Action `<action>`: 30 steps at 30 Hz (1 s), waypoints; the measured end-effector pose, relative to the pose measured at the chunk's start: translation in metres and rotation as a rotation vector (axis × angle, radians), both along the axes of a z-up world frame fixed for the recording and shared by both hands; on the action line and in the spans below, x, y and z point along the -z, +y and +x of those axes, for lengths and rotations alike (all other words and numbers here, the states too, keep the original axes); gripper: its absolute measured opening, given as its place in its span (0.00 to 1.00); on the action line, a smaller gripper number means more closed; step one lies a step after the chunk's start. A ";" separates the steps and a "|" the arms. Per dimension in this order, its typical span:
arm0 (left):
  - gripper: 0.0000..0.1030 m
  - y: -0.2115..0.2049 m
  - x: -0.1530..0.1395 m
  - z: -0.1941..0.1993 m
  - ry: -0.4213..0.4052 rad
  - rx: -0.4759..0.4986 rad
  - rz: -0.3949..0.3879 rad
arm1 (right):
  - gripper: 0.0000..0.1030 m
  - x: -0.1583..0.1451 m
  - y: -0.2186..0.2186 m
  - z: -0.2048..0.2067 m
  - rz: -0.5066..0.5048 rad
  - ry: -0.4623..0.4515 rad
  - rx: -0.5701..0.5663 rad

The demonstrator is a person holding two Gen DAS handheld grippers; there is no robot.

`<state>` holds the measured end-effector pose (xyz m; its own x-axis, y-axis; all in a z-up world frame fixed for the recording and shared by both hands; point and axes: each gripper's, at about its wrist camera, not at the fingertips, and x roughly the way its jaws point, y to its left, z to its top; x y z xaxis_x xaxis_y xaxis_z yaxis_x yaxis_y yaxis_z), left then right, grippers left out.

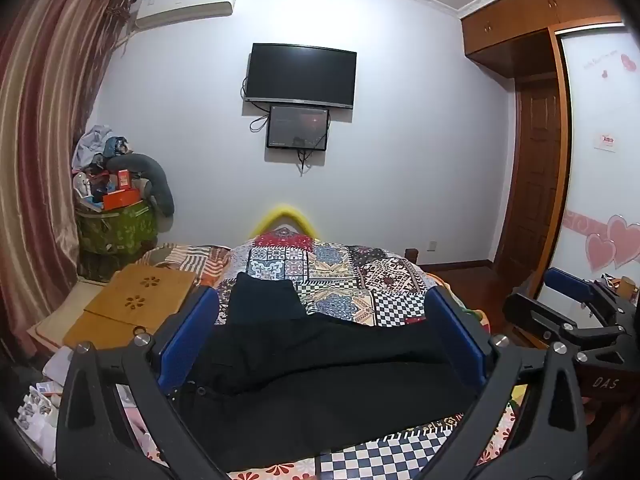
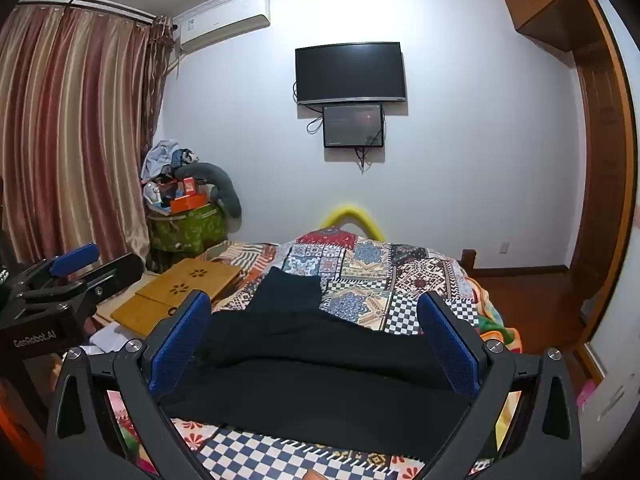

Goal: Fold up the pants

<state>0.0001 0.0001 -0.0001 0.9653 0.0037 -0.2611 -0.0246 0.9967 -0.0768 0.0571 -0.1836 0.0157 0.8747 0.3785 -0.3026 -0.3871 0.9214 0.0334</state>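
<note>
Closest to both cameras are the two grippers, side by side above the near end of the bed: the left gripper (image 1: 324,328) has its blue pads (image 1: 188,340) wide apart with nothing clamped, and the right gripper (image 2: 314,334) also stands with its pads (image 2: 180,340) fully apart and empty. Under them lie the black pants (image 2: 316,376), spread on the patchwork quilt (image 2: 360,276); the wide dark part lies across the near side, and one narrower part reaches away toward the middle of the bed. The pants are not touched by any pad as far as I can see. To the left of the quilt rests a wooden board (image 1: 140,300) with flower-shaped holes. Farther, in the left corner, a green basket (image 1: 116,228) is piled with clothes and boxes, next to striped curtains (image 2: 72,132). On the far wall hang a dark TV (image 2: 351,72), a smaller screen (image 2: 353,126) just below it, and an air conditioner (image 1: 186,4) near the ceiling
</note>
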 end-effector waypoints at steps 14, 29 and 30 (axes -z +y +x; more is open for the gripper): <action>1.00 0.003 0.006 0.007 0.019 -0.016 0.009 | 0.99 0.003 0.002 -0.001 0.007 -0.003 -0.004; 1.00 0.006 0.010 0.007 0.018 -0.020 0.000 | 0.99 0.000 0.012 -0.003 0.017 -0.003 -0.010; 1.00 0.006 0.009 0.007 0.018 -0.020 0.000 | 0.99 0.000 0.013 -0.004 0.017 -0.003 -0.011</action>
<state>0.0070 0.0063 -0.0096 0.9603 0.0228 -0.2780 -0.0458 0.9960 -0.0767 0.0535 -0.1706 0.0157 0.8715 0.3929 -0.2934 -0.3971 0.9165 0.0480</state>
